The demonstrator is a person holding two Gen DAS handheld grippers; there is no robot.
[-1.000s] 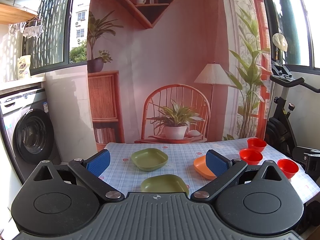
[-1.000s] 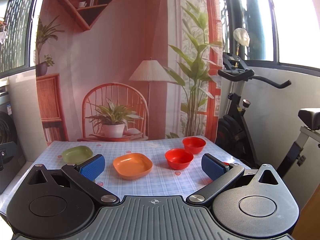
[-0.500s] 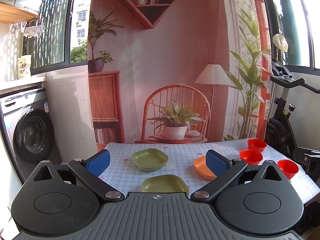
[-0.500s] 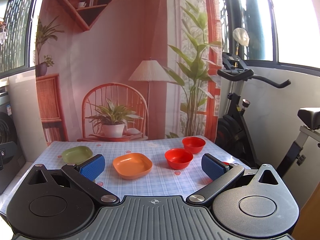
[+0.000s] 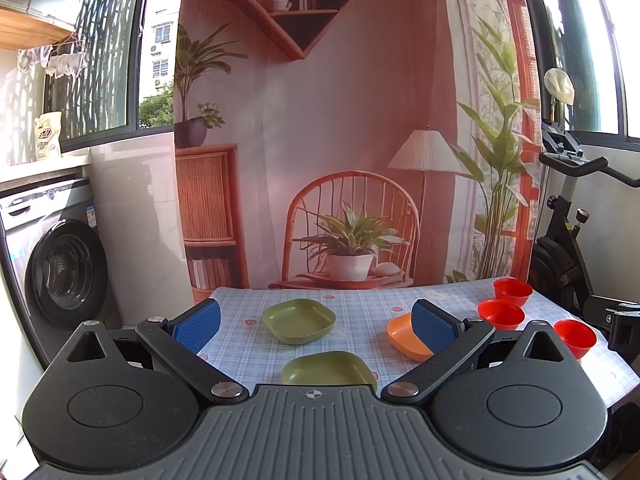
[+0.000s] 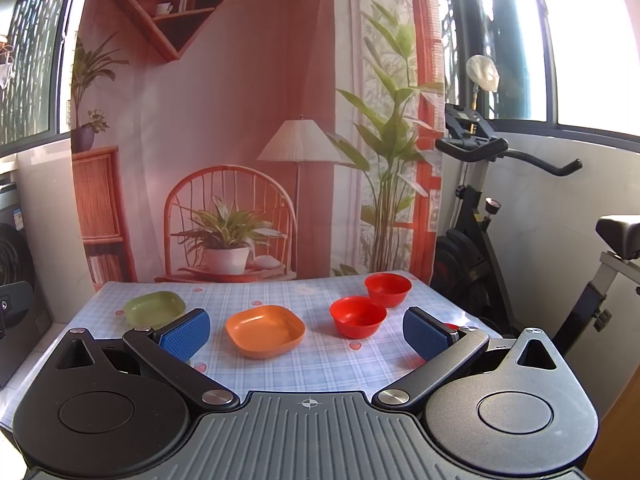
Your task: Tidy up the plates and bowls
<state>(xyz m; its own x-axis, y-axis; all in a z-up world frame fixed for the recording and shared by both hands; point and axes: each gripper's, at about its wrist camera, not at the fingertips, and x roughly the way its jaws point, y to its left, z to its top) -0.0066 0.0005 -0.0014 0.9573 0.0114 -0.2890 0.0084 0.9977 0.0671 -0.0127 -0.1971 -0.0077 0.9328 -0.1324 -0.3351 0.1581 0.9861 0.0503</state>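
1. We're in a home here, on what looks like an enclosed balcony or utility corner: a front-loading washing machine (image 5: 60,268) stands at the left under a counter.
2. Laundry (image 5: 52,60) hangs by the barred window, with a detergent bag (image 5: 48,136) on the ledge below.
3. On the right, an exercise bike (image 6: 500,208) is parked against the wall.
4. A small table with a checked cloth (image 6: 320,364) sits in front of a printed backdrop (image 5: 352,120) showing a cosy living room.
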